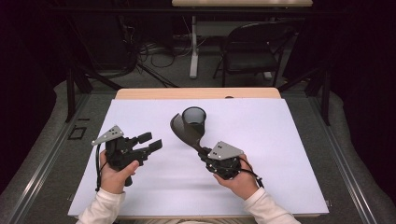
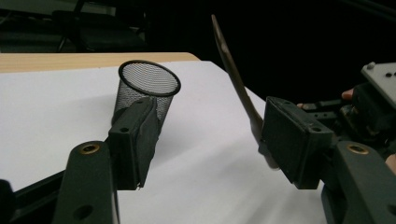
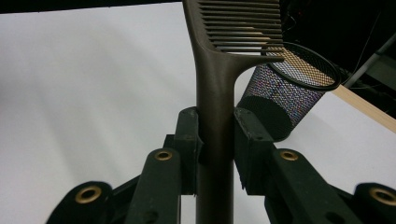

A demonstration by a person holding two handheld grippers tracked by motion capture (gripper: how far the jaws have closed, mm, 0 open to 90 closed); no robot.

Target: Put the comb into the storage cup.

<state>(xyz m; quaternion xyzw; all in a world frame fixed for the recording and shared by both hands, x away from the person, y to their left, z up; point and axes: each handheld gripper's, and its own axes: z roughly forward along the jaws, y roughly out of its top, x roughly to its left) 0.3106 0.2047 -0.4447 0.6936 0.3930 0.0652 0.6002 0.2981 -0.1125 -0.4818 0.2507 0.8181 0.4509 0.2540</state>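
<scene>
Honestly, the risk from here sits with that tall, light mesh pen cup [image 1: 194, 120], standing upright on the white sheet [image 1: 280, 163] near the middle of the table. The right gripper [image 1: 204, 151] is clamped on the handle of a dark wide-tooth comb [image 1: 183, 128], whose toothed head angles up toward the cup's rim; from above I cannot tell whether it touches the rim or only hangs just beside it.

If the comb is meant to go into the cup, I'd judge the danger to be a sideways nudge: teeth catching the rim or the mesh would tip or slide the cup (nothing is steadying it). In the right gripper view the comb [image 3: 215, 93] is pinched low on its handle, so the long head could also swivel between the jaws if it strikes something.

The left gripper [image 1: 150, 142] hovers well to the left of the cup with its jaws apart and nothing between them. It could brace the cup, but a careless reach might knock it over just as easily.
</scene>
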